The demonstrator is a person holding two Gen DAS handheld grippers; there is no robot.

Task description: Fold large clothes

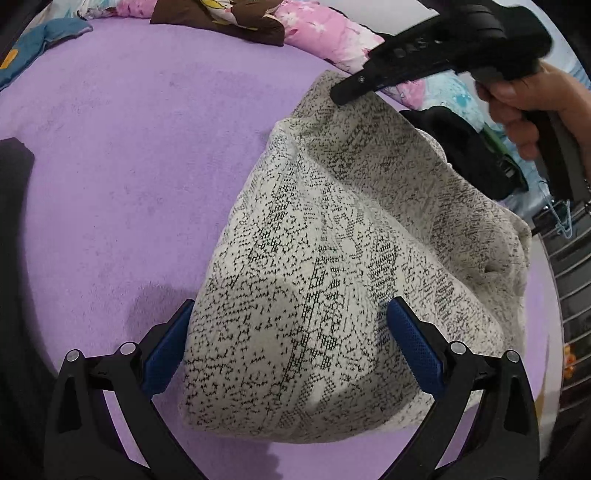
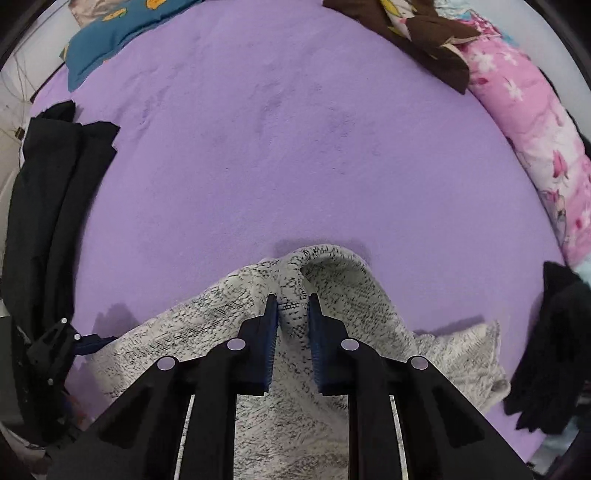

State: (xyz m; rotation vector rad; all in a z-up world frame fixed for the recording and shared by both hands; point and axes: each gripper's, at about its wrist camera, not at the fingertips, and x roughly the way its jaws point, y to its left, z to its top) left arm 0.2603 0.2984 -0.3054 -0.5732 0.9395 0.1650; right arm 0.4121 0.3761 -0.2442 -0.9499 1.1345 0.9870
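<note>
A cream knit garment with black speckles [image 1: 332, 266] lies bunched on the purple bed cover [image 1: 129, 155]. My left gripper [image 1: 291, 306] is open, its blue-padded fingers [image 1: 166, 350] spread on either side of the garment's near part. My right gripper [image 2: 291, 299] is shut on a raised fold of the garment [image 2: 291, 280] and lifts it off the bed. In the left wrist view the right gripper [image 1: 338, 96] pinches the garment's far top corner, held by a hand [image 1: 524, 110]. The left gripper also shows in the right wrist view [image 2: 94, 341], low at the left beside the garment.
A black garment [image 2: 48, 221] lies along the bed's left side. Another black garment [image 2: 554, 350] sits at the right. Pink floral bedding [image 2: 528, 122], a brown printed cloth [image 2: 424, 40] and a blue cloth [image 2: 110, 33] lie along the far edge. The purple cover [image 2: 277, 147] spans the middle.
</note>
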